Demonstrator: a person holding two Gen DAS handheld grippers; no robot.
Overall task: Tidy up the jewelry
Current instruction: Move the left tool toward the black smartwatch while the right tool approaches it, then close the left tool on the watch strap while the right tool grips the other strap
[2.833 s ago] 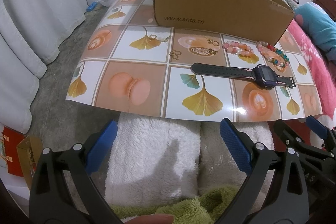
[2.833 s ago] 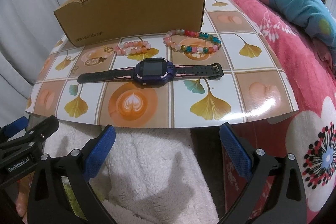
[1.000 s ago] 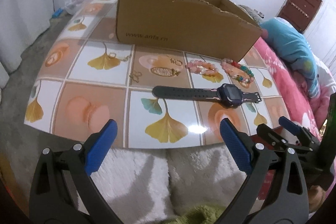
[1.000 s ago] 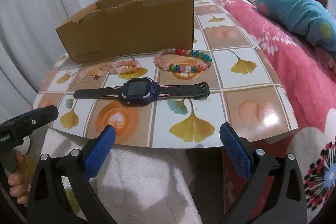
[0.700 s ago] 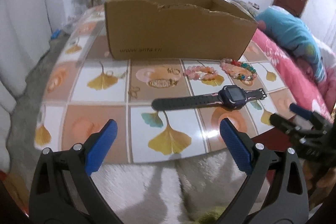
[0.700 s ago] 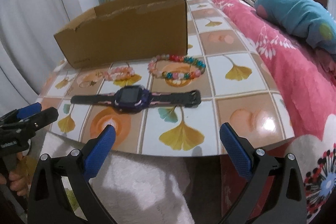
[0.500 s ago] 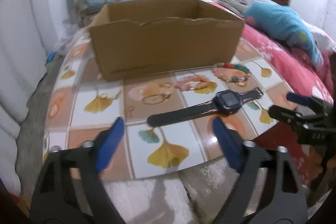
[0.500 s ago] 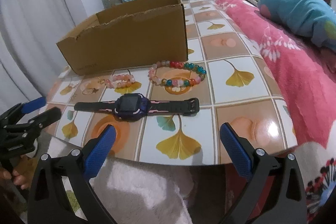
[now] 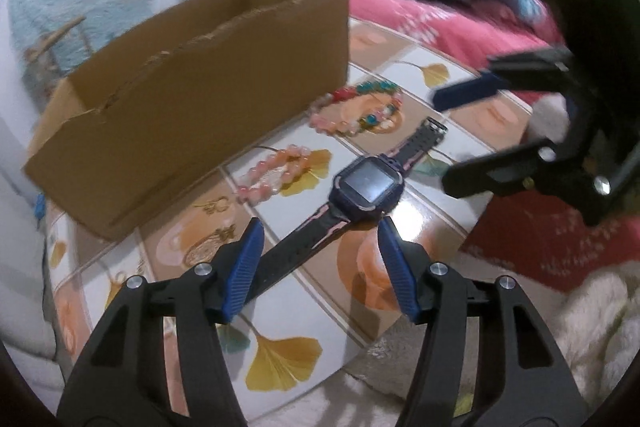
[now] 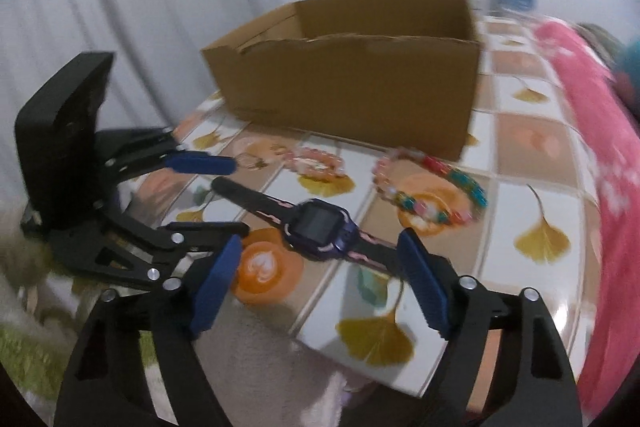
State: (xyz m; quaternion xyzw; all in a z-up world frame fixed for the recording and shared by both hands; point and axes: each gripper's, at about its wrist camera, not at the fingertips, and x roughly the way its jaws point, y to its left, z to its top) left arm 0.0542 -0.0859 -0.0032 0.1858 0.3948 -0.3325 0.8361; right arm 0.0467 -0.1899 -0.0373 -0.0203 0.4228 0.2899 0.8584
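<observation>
1. One watch [image 9: 366,187] lies flat on the patterned board [image 9: 288,359], at 6 o'clock from the one cardboard box [image 9: 192,107].
2. Two bead bracelets [image 10: 430,187] lie between the watch and the box.
3. Two grippers: left gripper [image 9: 320,267] and right gripper [image 10: 316,279], jaws spread but closing, each straddling the watch strap without pinching it.

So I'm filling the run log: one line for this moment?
left gripper: closing, empty, over watch strap | right gripper: closing, empty, near watch | bracelets, box: untouched

Patterned board [image 9: 288,359] carries box [image 9: 192,99], watch [image 9: 366,183], bracelets [image 9: 360,107].
</observation>
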